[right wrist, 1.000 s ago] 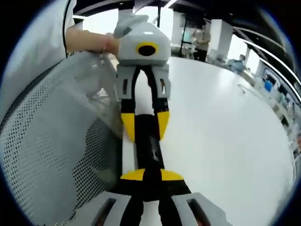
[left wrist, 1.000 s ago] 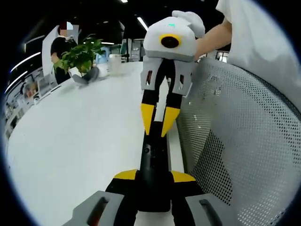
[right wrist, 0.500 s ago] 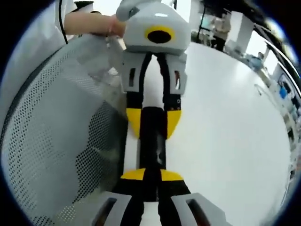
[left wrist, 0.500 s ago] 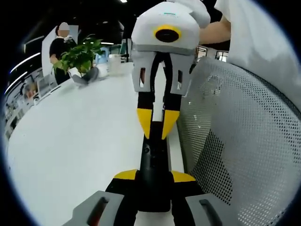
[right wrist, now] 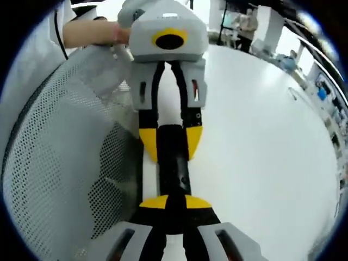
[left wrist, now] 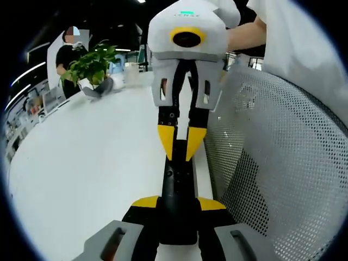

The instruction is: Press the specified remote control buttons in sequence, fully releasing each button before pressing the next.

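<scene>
Here the black remote control [left wrist: 178,187] lies lengthwise between the two grippers, above the near edge of a white table [left wrist: 81,163], and each tool faces the other along it. In the left gripper view, the left gripper [left wrist: 178,205] rises from the bottom with its yellow-tipped jaws clamped on the near end of the remote, one jaw on each long side. Coming from the far end, the right gripper [left wrist: 181,148] points its yellow tips down towards the remote's upper face; the tips sit close together with a narrow gap, just at or over the button area, and I cannot tell whether they touch it. In the right gripper view the arrangement mirrors: the right gripper [right wrist: 170,204] appears at the bottom with its yellow tips drawn in on either side of the remote [right wrist: 173,168], but whether they grip it or merely lie over it is unclear, while the left gripper [right wrist: 169,142] holds the far end with its yellow pads [right wrist: 148,142] against the remote's sides. A person's hand [right wrist: 100,33] grasps the left tool from behind. A grey mesh chair back [left wrist: 272,157] stands just beside the table edge. Far across the table sits a potted plant [left wrist: 92,65].
</scene>
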`<state>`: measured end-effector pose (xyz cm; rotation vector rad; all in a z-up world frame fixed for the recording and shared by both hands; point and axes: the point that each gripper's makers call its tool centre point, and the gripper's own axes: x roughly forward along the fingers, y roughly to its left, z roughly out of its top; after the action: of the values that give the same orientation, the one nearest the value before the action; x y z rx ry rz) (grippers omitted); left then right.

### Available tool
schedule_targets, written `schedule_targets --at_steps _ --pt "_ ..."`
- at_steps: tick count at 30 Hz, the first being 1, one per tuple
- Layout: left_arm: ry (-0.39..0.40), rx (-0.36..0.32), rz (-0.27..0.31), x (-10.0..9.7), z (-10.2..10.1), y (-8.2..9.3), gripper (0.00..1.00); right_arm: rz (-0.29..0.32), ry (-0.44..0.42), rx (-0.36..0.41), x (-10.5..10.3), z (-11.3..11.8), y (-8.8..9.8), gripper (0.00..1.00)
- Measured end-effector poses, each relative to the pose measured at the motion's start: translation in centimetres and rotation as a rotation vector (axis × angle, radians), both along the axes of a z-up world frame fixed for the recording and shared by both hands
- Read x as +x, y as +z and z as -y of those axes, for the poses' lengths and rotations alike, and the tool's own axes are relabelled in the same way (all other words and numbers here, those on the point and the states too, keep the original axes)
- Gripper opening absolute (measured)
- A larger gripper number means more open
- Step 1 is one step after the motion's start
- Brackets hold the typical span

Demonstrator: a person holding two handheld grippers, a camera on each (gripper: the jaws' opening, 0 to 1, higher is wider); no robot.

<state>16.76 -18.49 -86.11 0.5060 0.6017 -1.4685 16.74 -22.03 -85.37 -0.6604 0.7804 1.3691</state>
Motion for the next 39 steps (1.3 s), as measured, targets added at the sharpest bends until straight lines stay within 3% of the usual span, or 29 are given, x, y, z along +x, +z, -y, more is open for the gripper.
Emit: schedule_targets --at_steps 2,3,5,14,16,17,19,20,21,23,26,29,31,34,35,39 --pt "0.001 -0.001 -0.001 0.0 0.0 -0.01 0.24 0.033 -0.022 0.066 0.06 -0.01 0.07 0.06" --pt "0.001 -0.001 -0.001 0.01 0.0 -0.01 0.24 0.045 -0.028 0.071 -0.02 0.0 0.08 0.06" --pt "0.001 0.0 0.0 -0.04 -0.01 0.03 0.25 0.115 0.05 0.029 -0.21 -0.13 0.04 0.06" --pt "-0.002 0.001 0.004 -0.04 -0.03 0.0 0.25 0.092 0.086 0.007 -0.09 -0.88 0.0 0.04" --pt "-0.001 0.0 0.002 -0.02 -0.02 0.0 0.24 -0.002 0.017 -0.021 -0.09 -0.77 -0.08 0.04" --pt "-0.001 -0.001 0.0 -0.02 -0.01 0.0 0.24 -0.018 0.02 -0.052 0.11 -0.79 -0.12 0.04" --pt "0.001 -0.002 -0.001 0.01 -0.01 0.0 0.24 0.027 0.101 -0.131 0.08 -0.81 -0.23 0.03" --pt "0.001 -0.003 -0.001 0.0 0.0 0.03 0.24 0.02 0.094 -0.153 0.12 -0.84 -0.29 0.03" --pt "0.0 -0.003 0.0 -0.01 0.0 0.03 0.24 -0.044 -0.015 -0.182 -0.05 -0.82 -0.34 0.03" --pt "0.0 -0.002 0.001 0.01 -0.01 0.01 0.24 0.009 0.102 -0.232 0.15 -0.88 -0.45 0.03" --pt "0.001 -0.004 -0.001 0.01 -0.01 0.02 0.24 0.062 0.132 -0.286 -0.03 -0.91 -0.51 0.03" --pt "-0.001 -0.003 0.004 -0.01 -0.01 0.02 0.25 0.074 0.11 -0.274 -0.18 -0.82 -0.54 0.03" --pt "-0.003 -0.002 0.004 -0.03 0.01 0.03 0.25 0.05 0.027 -0.188 0.01 -0.82 -0.41 0.03" --pt "-0.005 -0.002 0.004 -0.04 0.01 0.02 0.25 0.056 0.02 -0.102 0.07 -0.76 -0.25 0.03" --pt "-0.005 -0.002 0.004 -0.05 0.01 0.02 0.25 0.083 0.053 -0.071 0.01 -0.78 -0.15 0.03" --pt "-0.003 -0.002 0.004 -0.03 0.01 0.01 0.25 0.047 0.011 -0.006 0.08 -0.62 -0.08 0.03"
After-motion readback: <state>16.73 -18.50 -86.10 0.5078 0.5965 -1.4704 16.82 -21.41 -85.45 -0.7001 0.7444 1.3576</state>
